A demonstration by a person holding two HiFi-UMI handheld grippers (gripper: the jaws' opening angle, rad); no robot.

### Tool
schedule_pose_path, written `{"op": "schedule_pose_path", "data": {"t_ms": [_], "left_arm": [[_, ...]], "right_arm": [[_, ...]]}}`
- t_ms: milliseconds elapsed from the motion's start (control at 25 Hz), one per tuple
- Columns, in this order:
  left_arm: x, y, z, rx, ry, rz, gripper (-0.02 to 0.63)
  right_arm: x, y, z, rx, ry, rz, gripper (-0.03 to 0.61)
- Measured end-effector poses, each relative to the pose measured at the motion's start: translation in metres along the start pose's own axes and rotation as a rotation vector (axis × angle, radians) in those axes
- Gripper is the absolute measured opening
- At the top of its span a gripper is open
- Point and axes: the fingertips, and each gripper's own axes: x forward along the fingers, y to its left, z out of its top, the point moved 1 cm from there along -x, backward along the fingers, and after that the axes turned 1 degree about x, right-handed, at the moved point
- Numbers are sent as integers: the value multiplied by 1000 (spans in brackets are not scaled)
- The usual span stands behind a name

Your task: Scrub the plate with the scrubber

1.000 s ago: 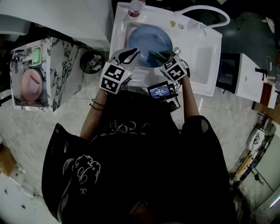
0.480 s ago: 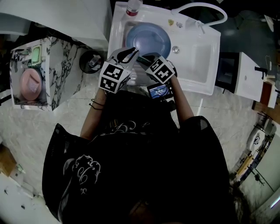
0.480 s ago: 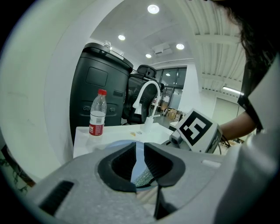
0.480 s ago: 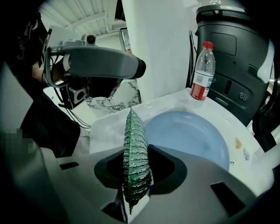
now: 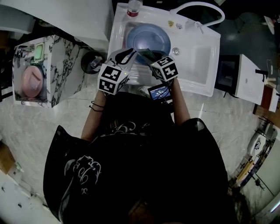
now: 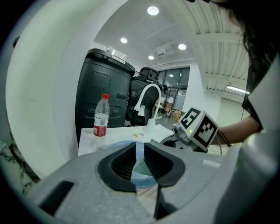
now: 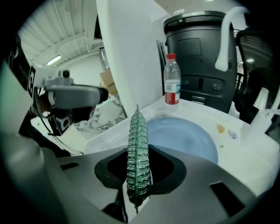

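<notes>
A round blue plate [image 5: 151,35] lies in the white sink [image 5: 192,65]. My right gripper [image 5: 149,57] is shut on a green glittery scrubber [image 7: 138,148], which stands edge-on between its jaws over the plate's [image 7: 183,138] near rim. My left gripper [image 5: 129,53] hovers at the plate's near-left rim. Its jaws stand almost together with only a thin slit, and nothing shows held between them. Through that slit, in the left gripper view, I see the plate [image 6: 120,145] and a strip of the scrubber [image 6: 141,165].
A water bottle [image 5: 134,8] stands on the sink's far rim, and a white faucet [image 5: 199,11] arches at the back right. A small screen device [image 5: 159,92] sits by the sink's near edge. A black round bin [image 5: 91,61] and a marble-patterned box [image 5: 33,78] stand to the left.
My right gripper with the scrubber has shifted left along the plate's near rim, closer to the left gripper. The left gripper has stayed where it was.
</notes>
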Motion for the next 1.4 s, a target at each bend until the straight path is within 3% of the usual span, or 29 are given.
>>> {"op": "schedule_pose_path", "data": {"t_ms": [240, 520, 720, 1080, 1400], "left_arm": [[-6, -15, 4, -13, -24, 34, 64], [-18, -51, 19, -15, -85, 81, 64], [-26, -90, 24, -47, -138, 112, 64], [-55, -137, 18, -55, -162, 197, 64], [-72, -145, 25, -16, -177, 153, 64]], "right_arm": [[-54, -3, 10, 198, -232, -29, 89], [-118, 9, 0, 290, -397, -19, 89], [-153, 19, -14, 250, -436, -2, 89], [-179, 48, -45, 224, -461, 57, 89], [-185, 68, -51, 247, -486, 28, 90]]}}
